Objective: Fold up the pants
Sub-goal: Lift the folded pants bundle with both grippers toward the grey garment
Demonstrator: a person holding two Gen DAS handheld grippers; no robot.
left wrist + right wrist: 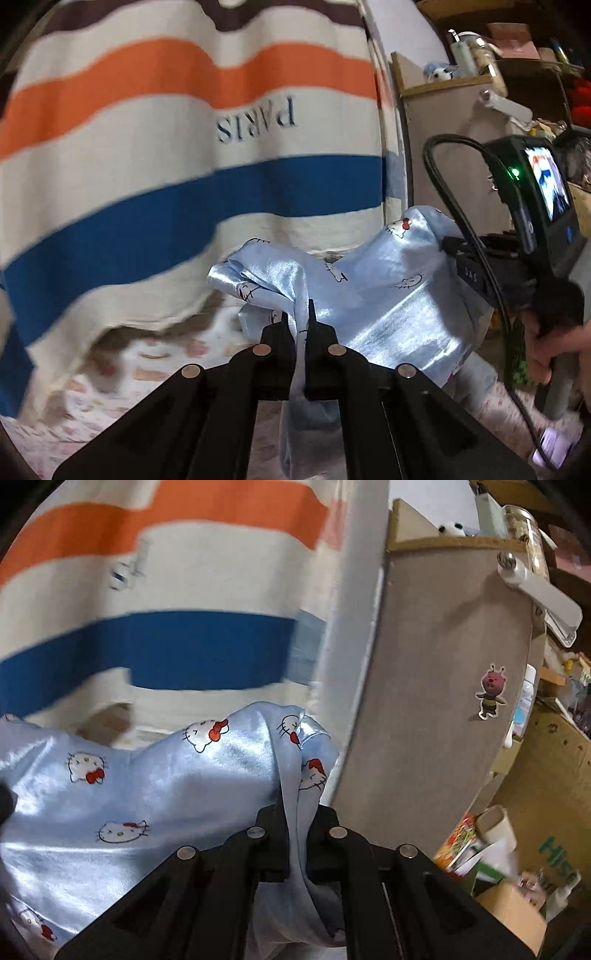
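Left gripper jaws clenched on pale-blue satin pants, right gripper jaws likewise, striped blanket behind

Shiny light-blue cat-print pants, bunched aloft

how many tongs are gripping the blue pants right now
2. The left tongs pinch a bunched fold of the pants; the right tongs clamp another edge, nearer the beige cabinet. No others show.

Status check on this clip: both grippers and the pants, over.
Left gripper shut on pants. Right gripper shut on pants too. Satin fabric bunched, lifted between them. Striped blanket hangs close behind.
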